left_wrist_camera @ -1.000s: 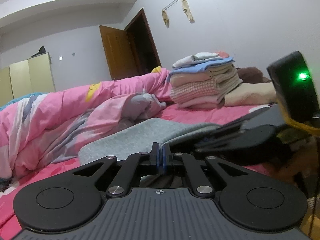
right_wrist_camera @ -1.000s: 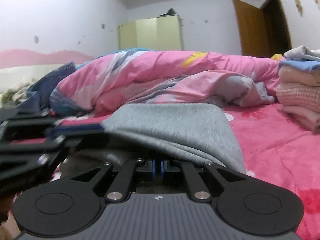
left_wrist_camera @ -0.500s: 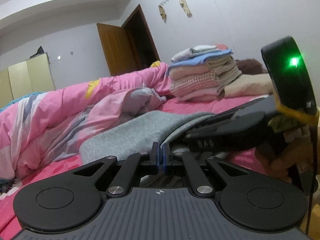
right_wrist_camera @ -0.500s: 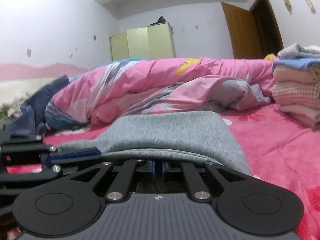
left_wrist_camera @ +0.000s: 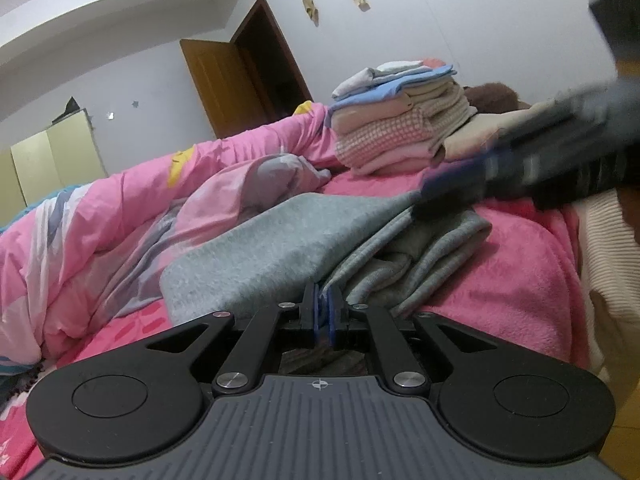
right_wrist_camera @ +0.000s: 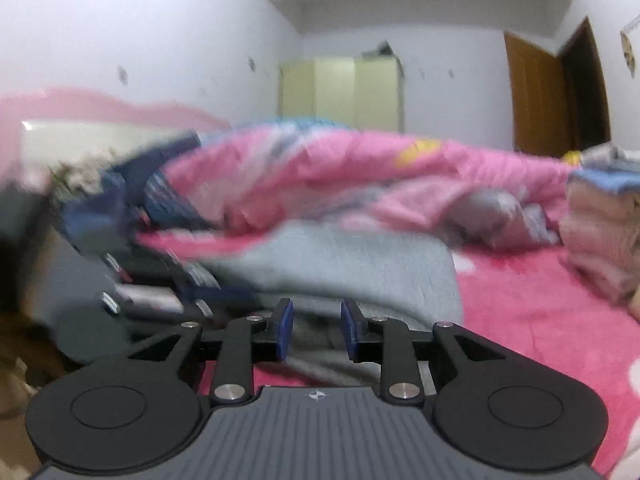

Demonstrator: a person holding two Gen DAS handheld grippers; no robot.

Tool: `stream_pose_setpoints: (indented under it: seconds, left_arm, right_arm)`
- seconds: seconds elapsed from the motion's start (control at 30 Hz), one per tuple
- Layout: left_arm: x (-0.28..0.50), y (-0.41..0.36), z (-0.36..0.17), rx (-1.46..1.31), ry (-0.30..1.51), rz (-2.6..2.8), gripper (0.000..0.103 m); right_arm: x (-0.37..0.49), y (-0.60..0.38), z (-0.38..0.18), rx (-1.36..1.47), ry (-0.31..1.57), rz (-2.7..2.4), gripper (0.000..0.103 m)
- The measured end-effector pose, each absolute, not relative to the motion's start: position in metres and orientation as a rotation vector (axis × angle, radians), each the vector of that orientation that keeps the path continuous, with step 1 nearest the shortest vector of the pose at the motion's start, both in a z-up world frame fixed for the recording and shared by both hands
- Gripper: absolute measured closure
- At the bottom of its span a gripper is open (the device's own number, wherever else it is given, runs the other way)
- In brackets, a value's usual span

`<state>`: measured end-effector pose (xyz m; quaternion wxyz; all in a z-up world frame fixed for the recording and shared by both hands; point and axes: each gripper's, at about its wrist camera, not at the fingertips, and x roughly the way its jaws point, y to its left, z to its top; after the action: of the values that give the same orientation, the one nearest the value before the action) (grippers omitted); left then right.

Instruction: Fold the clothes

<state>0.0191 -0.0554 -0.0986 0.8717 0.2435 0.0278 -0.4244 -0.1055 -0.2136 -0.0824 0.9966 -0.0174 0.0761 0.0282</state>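
A grey garment [left_wrist_camera: 280,248] lies folded over on the pink bed [left_wrist_camera: 520,264]. My left gripper [left_wrist_camera: 323,312] is shut on its near edge, with cloth pinched between the blue pads. My right gripper [right_wrist_camera: 316,330] is open, its pads apart just in front of the grey garment [right_wrist_camera: 360,264], holding nothing. In the left wrist view the right gripper [left_wrist_camera: 520,172] shows blurred at the upper right, above the garment's far corner.
A stack of folded clothes [left_wrist_camera: 400,120] stands at the back of the bed. A crumpled pink duvet [left_wrist_camera: 120,216] fills the left side. A cream knit item [left_wrist_camera: 608,248] lies at the right edge. A wardrobe [right_wrist_camera: 340,96] and a door [right_wrist_camera: 536,92] stand behind.
My right gripper has opened and let go of the grey garment, and it has pulled back and up. My left gripper has stayed shut on the garment's edge.
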Motion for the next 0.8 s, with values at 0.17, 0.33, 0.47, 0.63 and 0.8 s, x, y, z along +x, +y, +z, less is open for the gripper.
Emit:
stream_pose_setpoints:
  seconds: [0.17, 0.33, 0.47, 0.63, 0.8]
  left_arm:
    - [0.019, -0.056, -0.100, 0.496, 0.060, -0.872, 0.097]
    - [0.015, -0.052, -0.102, 0.497, 0.065, -0.864, 0.092]
    - [0.016, -0.025, -0.084, 0.363, 0.047, -0.856, 0.092]
    - [0.027, 0.010, -0.075, 0.235, 0.061, -0.790, 0.092]
    - [0.039, 0.007, -0.084, 0.231, 0.163, -0.773, 0.092]
  right_arm:
    - [-0.078, -0.212, -0.094, -0.079, 0.167, 0.049, 0.075]
    - [-0.064, -0.211, -0.118, -0.125, 0.223, 0.042, 0.075]
    - [-0.070, -0.216, -0.105, -0.094, 0.229, 0.053, 0.075]
    - [-0.082, -0.223, -0.093, -0.072, 0.199, 0.065, 0.075]
    - [-0.072, -0.217, -0.082, -0.107, 0.182, 0.098, 0.068]
